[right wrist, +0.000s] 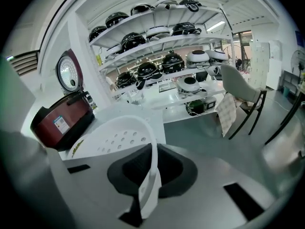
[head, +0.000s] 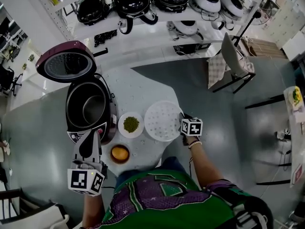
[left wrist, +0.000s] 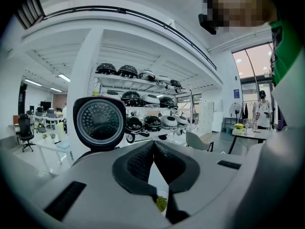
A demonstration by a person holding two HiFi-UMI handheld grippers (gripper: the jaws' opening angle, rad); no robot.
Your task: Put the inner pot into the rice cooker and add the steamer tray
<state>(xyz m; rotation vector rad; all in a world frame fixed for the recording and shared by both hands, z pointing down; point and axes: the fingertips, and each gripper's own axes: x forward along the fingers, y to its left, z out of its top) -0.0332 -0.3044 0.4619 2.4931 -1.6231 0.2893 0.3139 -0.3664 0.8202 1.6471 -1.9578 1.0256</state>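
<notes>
Crowded shelves [head: 143, 18] behind white tabletop [head: 143, 82].
Right claw [right wrist: 151, 168] clamped on steamer tray [head: 163, 120] rim, partly hiding it; left claw [left wrist: 153, 149] shut, empty, by rice cooker [head: 110, 109].

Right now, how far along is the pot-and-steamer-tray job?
Done: the inner pot looks seated in the open rice cooker. In hand: the right gripper is shut on the rim of the steamer tray, which lies on the table. Remaining: lifting it into the cooker.

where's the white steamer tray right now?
Head view, centre: the perforated round white plastic steamer tray is just right of the small white bowl of green beans, its right rim pinched in the right gripper.
</notes>
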